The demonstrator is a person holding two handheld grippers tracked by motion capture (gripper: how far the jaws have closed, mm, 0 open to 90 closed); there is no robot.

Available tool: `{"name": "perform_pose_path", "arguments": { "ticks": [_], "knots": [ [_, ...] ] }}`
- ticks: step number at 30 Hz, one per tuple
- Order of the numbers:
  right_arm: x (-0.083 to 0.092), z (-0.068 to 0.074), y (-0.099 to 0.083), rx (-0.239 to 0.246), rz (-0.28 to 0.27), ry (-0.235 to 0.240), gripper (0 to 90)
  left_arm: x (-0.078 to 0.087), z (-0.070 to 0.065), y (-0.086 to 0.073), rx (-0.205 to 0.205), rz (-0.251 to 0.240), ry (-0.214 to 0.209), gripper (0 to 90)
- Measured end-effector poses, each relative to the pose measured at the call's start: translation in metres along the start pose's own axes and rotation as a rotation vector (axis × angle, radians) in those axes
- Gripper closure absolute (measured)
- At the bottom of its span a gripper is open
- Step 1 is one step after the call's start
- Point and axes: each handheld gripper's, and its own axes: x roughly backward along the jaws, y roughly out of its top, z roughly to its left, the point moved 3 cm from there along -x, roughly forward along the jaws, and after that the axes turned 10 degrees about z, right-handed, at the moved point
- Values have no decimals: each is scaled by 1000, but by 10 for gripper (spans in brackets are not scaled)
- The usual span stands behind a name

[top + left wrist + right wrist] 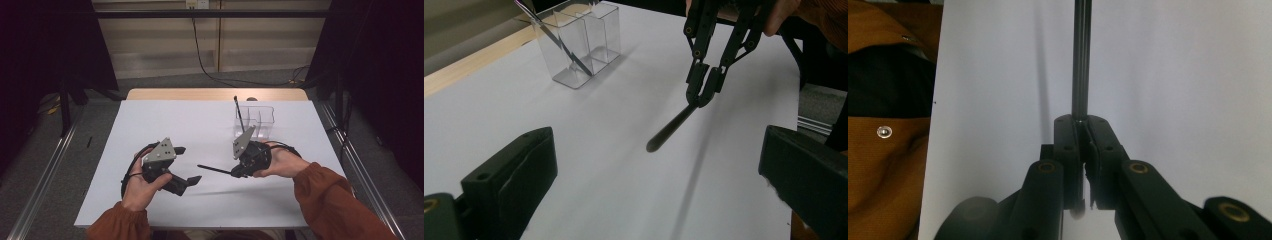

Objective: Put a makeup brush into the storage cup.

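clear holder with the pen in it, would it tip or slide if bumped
Probably easy to shift: the holder is thin clear plastic and looks light. It may tip, since the one pen in it leans and sticks out well above the rim. It would likely slide on the smooth white table, though its base looks flat.

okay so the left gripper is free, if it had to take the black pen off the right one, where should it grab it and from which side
On the free front half of the black pen, short of the tip. The right gripper is shut on the back end, so only that stretch is bare. The pen sticks out toward the left gripper, whose jaws stand open; probably close across the shaft from that side, above the white table.
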Motion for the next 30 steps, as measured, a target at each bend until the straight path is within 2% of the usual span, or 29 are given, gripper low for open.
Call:
{"name": "perform_pose_path", "arguments": {
  "ticks": [3, 5, 8, 15, 17, 23, 30],
  "knots": [
    [1, 0, 2, 8, 29, -6, 846, -1, 1, 2, -2, 3, -7, 27],
    [1, 1, 3, 17, 60, -2, 845, -2, 1, 2, -14, 32, 0, 27],
    [0, 0, 4, 28, 85, 2, 845, -4, 1, 2, -32, 62, -17, 28],
    [-4, -1, 7, 44, 126, 9, 846, -10, 1, 6, -53, 102, -39, 30],
    [-4, -1, 9, 55, 128, 8, 845, -11, 0, 8, -70, 123, -46, 30],
    [-4, 1, 14, 67, 173, 3, 845, -17, -1, 11, -87, 175, -57, 34],
    [-4, 2, 19, 101, 236, -1, 845, -27, -2, 10, -103, 235, -96, 36]
  ]
}}
